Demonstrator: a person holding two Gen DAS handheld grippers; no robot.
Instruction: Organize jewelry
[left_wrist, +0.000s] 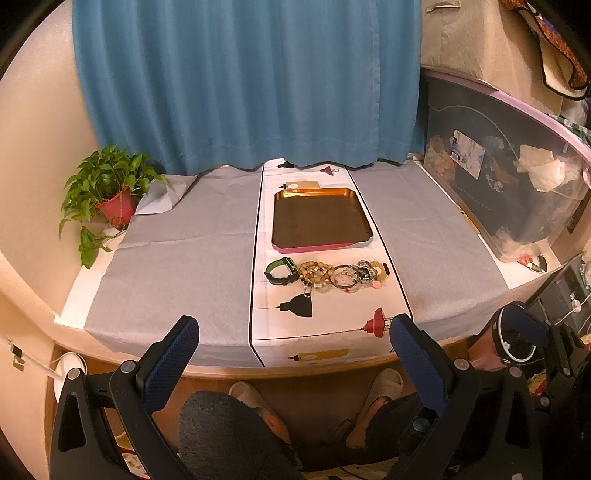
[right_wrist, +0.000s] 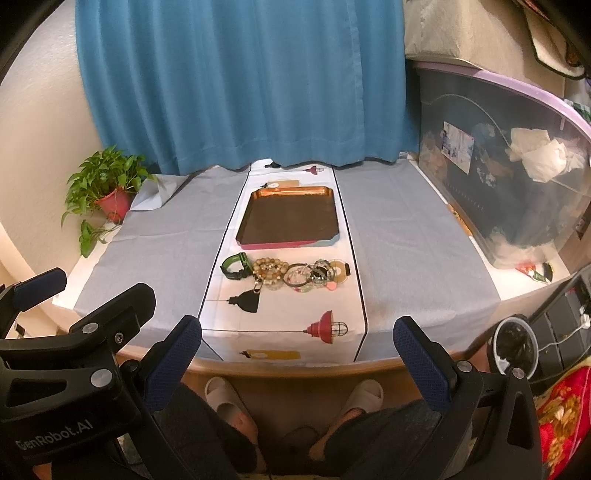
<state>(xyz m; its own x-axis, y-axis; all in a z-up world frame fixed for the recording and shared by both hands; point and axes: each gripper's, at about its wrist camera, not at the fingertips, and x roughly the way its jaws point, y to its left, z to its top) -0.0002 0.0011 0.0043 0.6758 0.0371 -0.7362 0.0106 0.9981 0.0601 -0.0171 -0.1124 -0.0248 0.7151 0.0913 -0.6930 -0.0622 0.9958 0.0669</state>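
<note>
A row of jewelry lies on the white runner in front of a dark tray (left_wrist: 321, 221) (right_wrist: 288, 218) with an orange rim: a green-and-black watch (left_wrist: 281, 271) (right_wrist: 235, 266), beaded bracelets (left_wrist: 316, 273) (right_wrist: 270, 271), bangles (left_wrist: 345, 277) (right_wrist: 297, 276) and a gold round piece (left_wrist: 380, 268) (right_wrist: 340, 270). My left gripper (left_wrist: 293, 332) is open and empty, held off the table's near edge. My right gripper (right_wrist: 297, 334) is open and empty, also short of the near edge. The tray holds nothing.
A potted plant (left_wrist: 110, 192) (right_wrist: 107, 184) stands at the far left. A large clear storage box (left_wrist: 517, 173) (right_wrist: 517, 166) fills the right side. A blue curtain (left_wrist: 251, 81) hangs behind. Grey cloth (left_wrist: 184, 240) covers the table on both sides of the runner. The person's slippered feet show below.
</note>
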